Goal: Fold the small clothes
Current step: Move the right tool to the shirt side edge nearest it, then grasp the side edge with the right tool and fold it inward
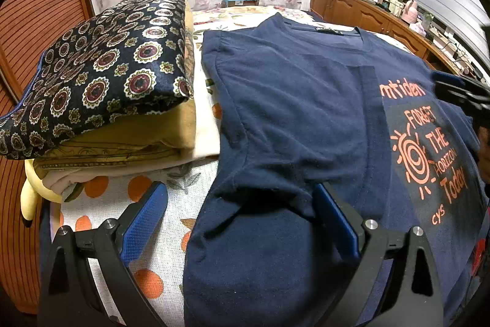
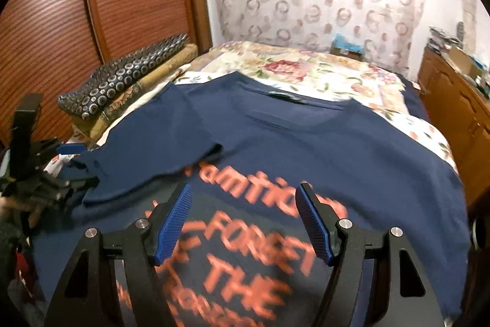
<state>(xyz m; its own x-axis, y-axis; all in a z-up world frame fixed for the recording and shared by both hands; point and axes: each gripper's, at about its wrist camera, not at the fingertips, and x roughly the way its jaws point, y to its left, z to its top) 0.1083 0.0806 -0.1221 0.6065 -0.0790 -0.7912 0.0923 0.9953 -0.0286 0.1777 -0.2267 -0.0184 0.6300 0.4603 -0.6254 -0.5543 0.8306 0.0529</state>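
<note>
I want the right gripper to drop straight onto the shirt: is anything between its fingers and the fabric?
Nothing visible. The right gripper hangs open directly above the navy T-shirt, over its orange print, with only air between.

Both the left gripper (image 1: 239,204) and right gripper (image 2: 245,219) tilt downward, fingers spread wide, gripping nothing.

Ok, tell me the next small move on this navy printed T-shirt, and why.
Probably bring the open right gripper over to the unfolded right side of the navy T-shirt with orange lettering and pinch its edge. The left side is already folded across, covering part of the print, while the right still lies flat on the floral bedspread. The left gripper stands open over the folded edge.
</note>
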